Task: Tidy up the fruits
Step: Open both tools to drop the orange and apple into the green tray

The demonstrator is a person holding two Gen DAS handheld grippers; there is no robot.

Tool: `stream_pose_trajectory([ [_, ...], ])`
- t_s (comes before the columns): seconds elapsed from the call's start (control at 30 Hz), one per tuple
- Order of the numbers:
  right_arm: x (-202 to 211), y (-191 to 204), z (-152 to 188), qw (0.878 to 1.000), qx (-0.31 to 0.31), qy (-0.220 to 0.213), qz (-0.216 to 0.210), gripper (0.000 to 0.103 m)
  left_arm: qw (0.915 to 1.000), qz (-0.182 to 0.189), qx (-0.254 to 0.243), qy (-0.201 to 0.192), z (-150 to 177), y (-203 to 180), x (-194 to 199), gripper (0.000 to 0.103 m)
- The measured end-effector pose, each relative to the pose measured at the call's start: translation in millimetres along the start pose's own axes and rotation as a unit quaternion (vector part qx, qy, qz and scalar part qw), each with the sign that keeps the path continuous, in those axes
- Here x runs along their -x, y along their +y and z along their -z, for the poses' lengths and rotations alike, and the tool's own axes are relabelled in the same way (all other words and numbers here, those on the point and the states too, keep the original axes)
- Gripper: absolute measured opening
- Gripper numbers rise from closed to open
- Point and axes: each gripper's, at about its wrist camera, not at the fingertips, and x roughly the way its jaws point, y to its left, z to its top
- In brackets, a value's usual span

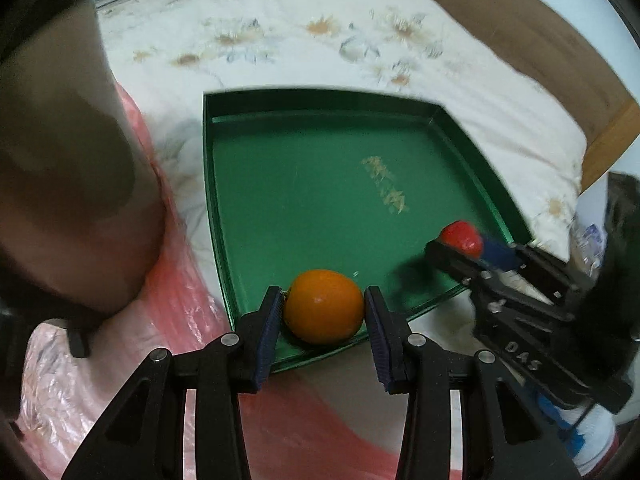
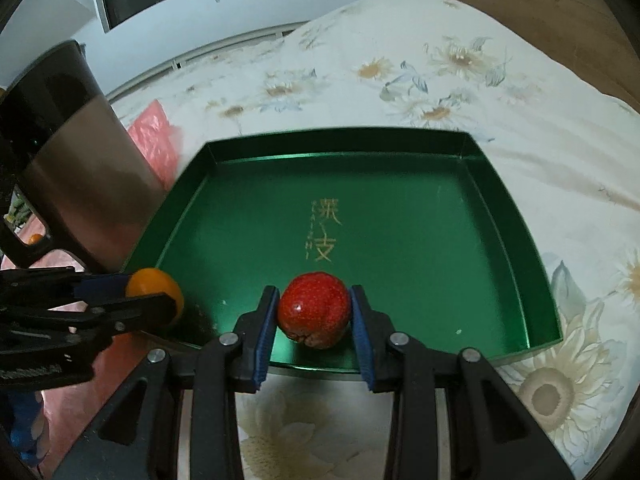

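Fruits hang over the green tray's (image 2: pixel 516 236) near edge: the left gripper (image 1: pixel 324 308) clamps an orange (image 1: pixel 324 306), the right gripper (image 2: pixel 314 312) a red fruit (image 2: pixel 314 310), side by side.

Left gripper (image 1: pixel 324 308) fingers (image 1: pixel 268 320) clamp orange (image 1: pixel 323 306) (over tray (image 1: pixel 224 200)).

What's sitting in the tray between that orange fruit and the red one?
Nothing: only bare green tray floor separates the orange fruit and the red fruit. The right wrist view shows it best.
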Motion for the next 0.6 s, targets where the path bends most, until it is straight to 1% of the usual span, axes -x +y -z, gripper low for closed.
stream_pose_trajectory([
  [0.17,-6,1,4,1.0,0.006,0.006,0.01,0.026,0.9999,-0.006,-0.01,-0.003,2,-2,0,0.037],
  [0.2,-5,1,4,1.0,0.006,0.005,0.01,0.027,0.9999,-0.008,-0.013,-0.004,3,-2,1,0.037],
  [0.23,-6,1,3,1.0,0.006,0.006,0.011,0.045,0.9998,-0.013,-0.017,-0.006,4,-3,2,0.037],
  [0.27,-5,1,3,1.0,0.006,0.007,0.014,0.058,0.9995,-0.021,-0.023,-0.011,5,-4,6,0.038],
  [0.3,-4,1,3,1.0,0.006,0.006,0.018,0.077,0.9993,-0.023,-0.024,-0.015,2,-5,4,0.044],
  [0.33,-2,1,2,1.0,0.006,0.004,0.019,0.084,0.9991,-0.023,-0.024,-0.026,3,-5,10,0.055],
  [0.37,0,1,1,1.0,0.006,0.002,0.02,0.085,0.9989,-0.025,-0.022,-0.033,2,-4,14,0.056],
  [0.43,4,2,0,1.0,0.008,0.004,0.027,0.085,0.9986,-0.026,-0.02,-0.042,3,-3,24,0.056],
  [0.6,30,8,-1,0.999,0.008,-0.012,0.029,0.085,0.9977,-0.01,-0.024,-0.062,14,-5,56,0.056],
])
